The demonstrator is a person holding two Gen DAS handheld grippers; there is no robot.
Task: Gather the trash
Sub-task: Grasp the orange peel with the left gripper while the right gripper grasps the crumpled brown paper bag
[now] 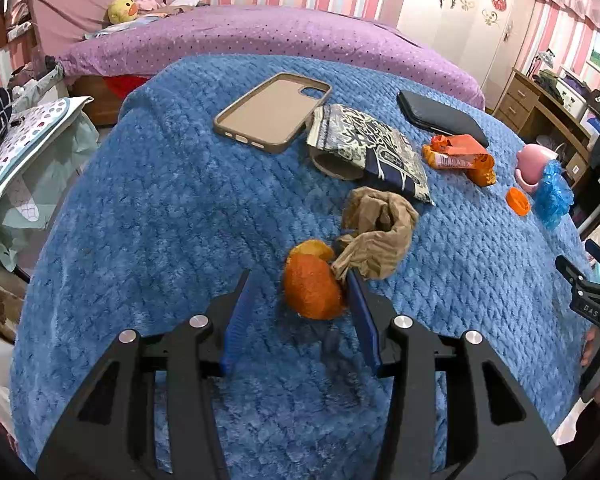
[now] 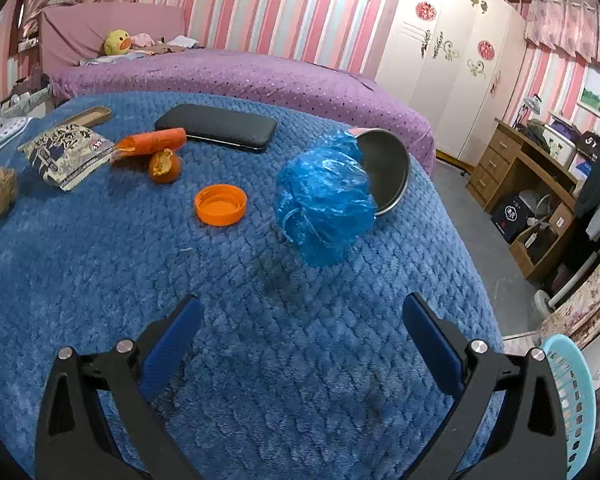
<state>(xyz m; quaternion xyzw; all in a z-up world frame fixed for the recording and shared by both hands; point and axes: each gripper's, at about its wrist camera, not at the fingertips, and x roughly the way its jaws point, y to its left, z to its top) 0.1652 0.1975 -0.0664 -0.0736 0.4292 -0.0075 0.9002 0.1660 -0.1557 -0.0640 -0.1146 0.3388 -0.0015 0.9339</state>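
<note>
Left gripper (image 1: pixel 300 280) fingers straddle the orange peel (image 1: pixel 314 290), released, ready to pinch; right gripper (image 2: pixel 300 320) spread wide

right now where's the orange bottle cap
In the right wrist view the orange cap lies open side up on the blue blanket, just left of the crumpled blue plastic.

Even indoor light, soft shadows — strong fisheye bending, dark vignette corners, slight softness.
</note>
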